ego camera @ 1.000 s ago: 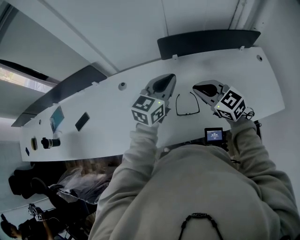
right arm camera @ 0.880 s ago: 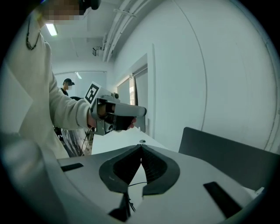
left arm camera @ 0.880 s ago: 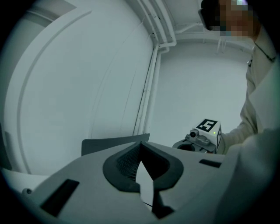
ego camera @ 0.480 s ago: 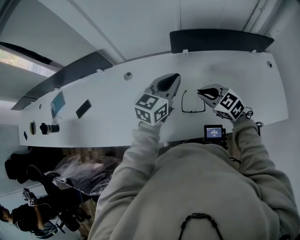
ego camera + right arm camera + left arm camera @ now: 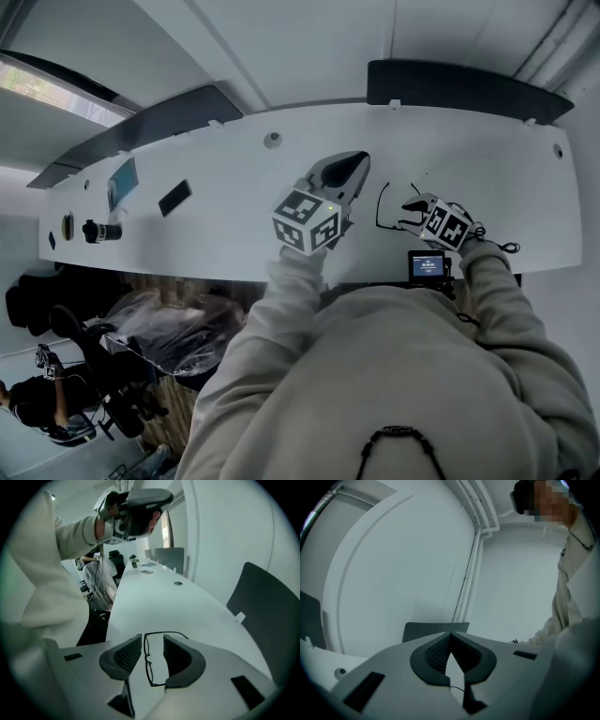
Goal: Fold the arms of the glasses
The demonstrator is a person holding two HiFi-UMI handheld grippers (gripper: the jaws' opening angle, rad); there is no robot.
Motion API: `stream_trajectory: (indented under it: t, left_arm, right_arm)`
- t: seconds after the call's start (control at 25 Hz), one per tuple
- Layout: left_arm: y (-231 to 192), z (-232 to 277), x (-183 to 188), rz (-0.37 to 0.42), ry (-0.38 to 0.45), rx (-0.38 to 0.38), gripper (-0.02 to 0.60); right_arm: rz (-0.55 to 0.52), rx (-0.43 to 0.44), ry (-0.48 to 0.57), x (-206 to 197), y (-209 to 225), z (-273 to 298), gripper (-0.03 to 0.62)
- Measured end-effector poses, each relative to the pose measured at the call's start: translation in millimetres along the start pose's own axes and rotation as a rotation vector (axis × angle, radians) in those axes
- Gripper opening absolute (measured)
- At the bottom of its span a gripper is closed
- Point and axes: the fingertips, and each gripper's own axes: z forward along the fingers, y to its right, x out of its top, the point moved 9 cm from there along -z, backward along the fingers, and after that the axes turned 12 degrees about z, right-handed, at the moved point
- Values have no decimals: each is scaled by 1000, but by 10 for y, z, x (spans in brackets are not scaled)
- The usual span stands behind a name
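- Black thin-rimmed glasses (image 5: 148, 667) lie flat on the white counter (image 5: 216, 239), right of its middle and near the front edge. Both arms stand out from the lens front, unfolded.
- Right tongs (image 5: 152, 654) are tipped down over them. The jaws are apart, having just been opening, and the lens front runs lengthwise through the gap between the two ribbed pads.
- The rim sits nearer the pad at the left of the right gripper view; can't tell if it touches. Neither pad presses on it, so nothing is gripped.
- One arm shows past the jaw tips, bending off to that view's right. The other slips under the right-hand jaw and is cut off.
- In the head view the glasses are only a thin dark line, partly covered by the right tongs and their marker cube (image 5: 448, 225).
- Left tongs (image 5: 450, 638) have their jaws closed tip to tip with nothing between them. They are held up in the air left of the glasses, clear of them, pointing at a bare wall.
- A small device with a lit screen (image 5: 427, 265) sits at the counter's front edge, just beside the marker cube.
- Well off to the left are a dark flat slab (image 5: 174, 198), a pale blue card (image 5: 122, 181) and a small dark object (image 5: 98, 231), all too small to identify.
- Dark panels (image 5: 469, 89) stand along the counter's back edge.
- The person's pale sweatshirt (image 5: 403, 375) fills the lower part of the head view and hides part of the counter's front edge.
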Motion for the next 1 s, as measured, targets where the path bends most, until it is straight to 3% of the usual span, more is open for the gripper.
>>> stream_trajectory:
  t: [0.16,0.36,0.52,0.76,1.0]
  left_arm:
    - [-97,-121,-37,-20,-2,36,4]
    - [-186,-298,-69,-35,-7,88,5]
    - [-226,-399,-79,-41,-8,114,3]
    - [-272,-593,-89,-48,-6,152,4]
    - [-320,-665,-49,-48,18,186,5]
  right_arm:
    - [-14,60,-106,-99,8,294,164]
    - [-130,49,-251,-263,28,636,164]
    - [-158,59,-350,-404,49,875,164]
    - [-178,72,-402,-424,-4,1008,159]
    - [-188,53,-440,-512,4,1053,93]
